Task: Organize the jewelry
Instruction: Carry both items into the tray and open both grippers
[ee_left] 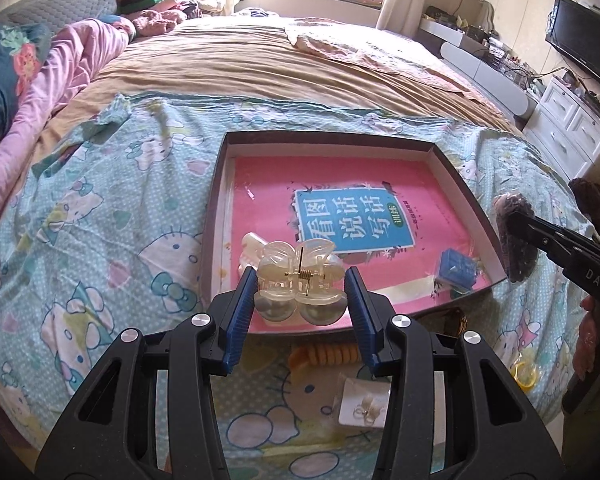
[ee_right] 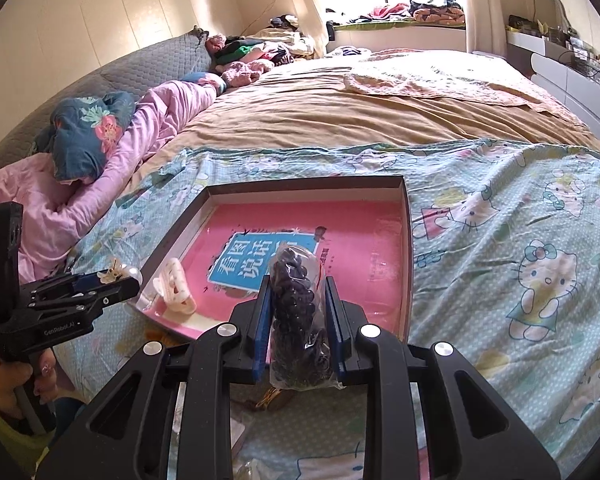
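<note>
My left gripper point(ee_left: 302, 280) is shut on a clear, pale claw hair clip point(ee_left: 298, 280), held above the near edge of a dark-rimmed shallow box point(ee_left: 332, 138) lined with a pink book. My right gripper point(ee_right: 298, 290) is shut on a clear plastic bag of dark purple beads point(ee_right: 296, 312), also over the box's point(ee_right: 300, 184) near edge. In the left wrist view the bead bag point(ee_left: 514, 240) hangs at the box's right rim. A white claw clip point(ee_right: 176, 288) and a small blue box point(ee_left: 458, 272) lie inside the box. The left gripper point(ee_right: 112, 276) shows at the left of the right wrist view.
On the cartoon-cat sheet point(ee_left: 100, 208) before the box lie an orange spiral hair tie point(ee_left: 326, 356), a white earring card point(ee_left: 364, 406), a yellow ring point(ee_left: 524, 374) and a gold-dark item point(ee_left: 452, 322). Pink bedding point(ee_right: 100, 196) is heaped at the left. White drawers point(ee_left: 568, 124) stand at the right.
</note>
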Demonstrator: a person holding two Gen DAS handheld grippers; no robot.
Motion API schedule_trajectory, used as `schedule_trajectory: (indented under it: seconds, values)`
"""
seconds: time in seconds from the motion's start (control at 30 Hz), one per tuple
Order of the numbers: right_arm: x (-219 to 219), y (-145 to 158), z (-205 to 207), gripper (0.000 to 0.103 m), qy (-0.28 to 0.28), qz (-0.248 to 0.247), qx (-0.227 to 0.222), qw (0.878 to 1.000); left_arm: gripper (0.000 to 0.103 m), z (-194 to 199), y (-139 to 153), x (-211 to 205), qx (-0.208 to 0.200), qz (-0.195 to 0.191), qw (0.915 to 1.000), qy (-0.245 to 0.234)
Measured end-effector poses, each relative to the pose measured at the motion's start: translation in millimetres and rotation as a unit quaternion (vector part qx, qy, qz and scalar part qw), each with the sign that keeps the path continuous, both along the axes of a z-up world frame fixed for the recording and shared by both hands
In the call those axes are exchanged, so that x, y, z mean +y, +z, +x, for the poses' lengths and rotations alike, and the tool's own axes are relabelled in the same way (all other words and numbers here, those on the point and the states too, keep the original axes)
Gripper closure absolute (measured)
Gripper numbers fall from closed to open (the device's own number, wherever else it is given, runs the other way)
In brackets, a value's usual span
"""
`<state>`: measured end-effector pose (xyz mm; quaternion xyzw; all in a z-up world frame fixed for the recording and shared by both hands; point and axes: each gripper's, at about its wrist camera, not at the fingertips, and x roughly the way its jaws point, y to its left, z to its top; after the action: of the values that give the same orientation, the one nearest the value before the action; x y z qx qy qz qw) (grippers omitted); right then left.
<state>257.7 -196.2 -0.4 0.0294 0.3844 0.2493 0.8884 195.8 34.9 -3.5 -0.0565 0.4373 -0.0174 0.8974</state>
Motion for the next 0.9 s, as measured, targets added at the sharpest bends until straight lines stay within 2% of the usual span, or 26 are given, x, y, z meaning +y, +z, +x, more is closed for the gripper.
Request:
schedule_trajectory:
  seconds: [0.53,0.9]
  values:
    - [-11.1,-37.0,29.6,0.080,-0.049,-0.034,0.015,0.998,0.066,40.3,-32.5,-41.6,0.034,0.014,0.9986,-0.039]
    - [-12.1,-49.3,34.7,0.079,-0.052,-0.037,0.034,0.997,0.066,52.5,-48.3,-51.9,0.058,0.013,0.9969,-0.052]
